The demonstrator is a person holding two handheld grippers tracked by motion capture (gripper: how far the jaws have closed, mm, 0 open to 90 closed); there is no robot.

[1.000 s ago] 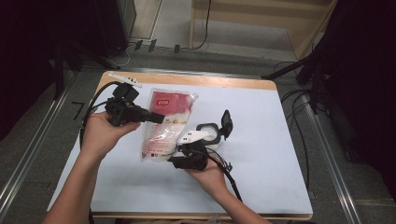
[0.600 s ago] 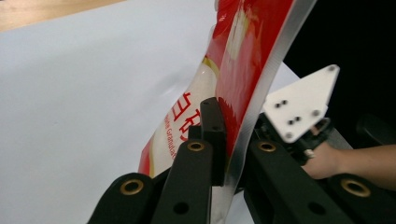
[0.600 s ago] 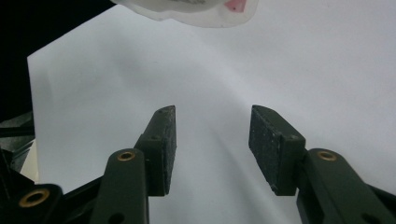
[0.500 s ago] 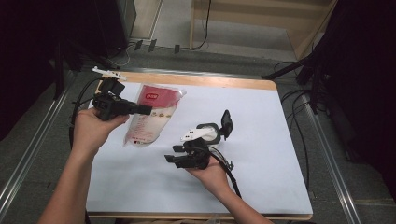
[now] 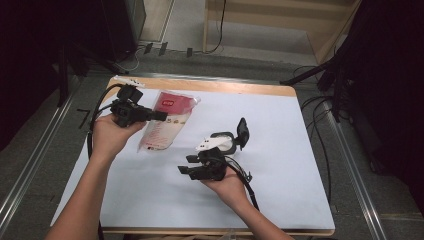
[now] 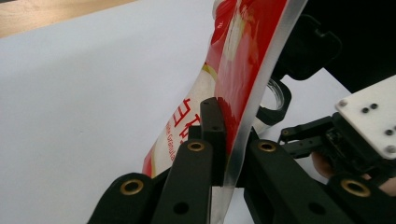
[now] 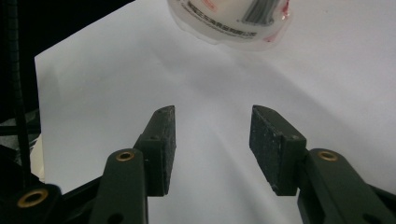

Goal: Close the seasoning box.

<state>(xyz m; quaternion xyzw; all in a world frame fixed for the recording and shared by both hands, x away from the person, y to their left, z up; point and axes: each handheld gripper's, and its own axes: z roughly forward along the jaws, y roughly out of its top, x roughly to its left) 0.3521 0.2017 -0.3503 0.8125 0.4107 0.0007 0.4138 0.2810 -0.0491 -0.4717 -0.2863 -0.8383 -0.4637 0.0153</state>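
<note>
A red and white pouch [image 5: 167, 122] hangs tilted over the far left of the table, its lower end near the white surface. My left gripper [image 5: 161, 116] is shut on its clear sealed edge; in the left gripper view the pads [image 6: 212, 135] pinch that edge of the pouch [image 6: 233, 65]. My right gripper [image 5: 186, 168] rests in a hand near the table's middle, jaws open and pointing left with nothing between them. In the right gripper view the open jaws [image 7: 212, 135] face bare white table, with the pouch's lower end [image 7: 233, 23] farther off.
A white sheet covers the wooden table [image 5: 285, 135]. Black cables [image 5: 97, 107] trail from both grippers off the table's left and front. Metal rails run along the floor on both sides. A wooden frame [image 5: 280, 20] stands beyond the far edge.
My left hand has carried the pouch from near the table's middle toward the far left and away from the right gripper. The right hand has kept still.
</note>
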